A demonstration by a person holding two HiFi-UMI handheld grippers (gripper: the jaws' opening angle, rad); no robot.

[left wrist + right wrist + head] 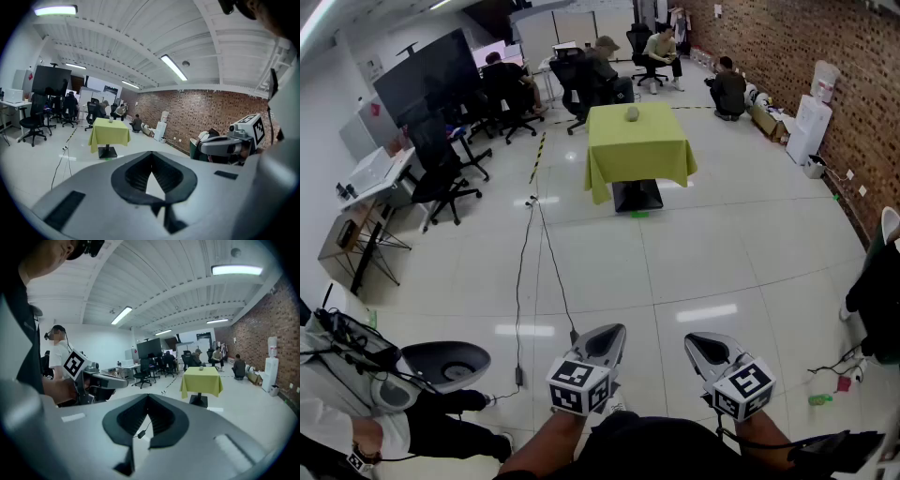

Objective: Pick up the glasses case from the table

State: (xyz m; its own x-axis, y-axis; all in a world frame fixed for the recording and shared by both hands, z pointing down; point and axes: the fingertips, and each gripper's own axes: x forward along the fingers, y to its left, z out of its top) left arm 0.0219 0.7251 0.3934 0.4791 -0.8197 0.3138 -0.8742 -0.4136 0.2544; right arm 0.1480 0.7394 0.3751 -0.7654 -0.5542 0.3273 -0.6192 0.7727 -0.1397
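Note:
The glasses case [632,113] is a small grey lump on a table draped in a yellow-green cloth [639,155], far across the room. It is also a speck in the left gripper view [111,120] and the right gripper view [202,368]. My left gripper [607,338] and right gripper [705,348] are held side by side low in the head view, several metres short of the table. Both point toward it. The jaws of the left gripper [151,154] and of the right gripper [148,397] meet at their tips with nothing between them.
A black cable [525,272] runs along the shiny white floor toward me. Office chairs [441,178] and desks line the left side, and people sit at the back [661,52]. A brick wall [853,84] with water dispensers [811,127] bounds the right. Another person [356,412] stands close at my left.

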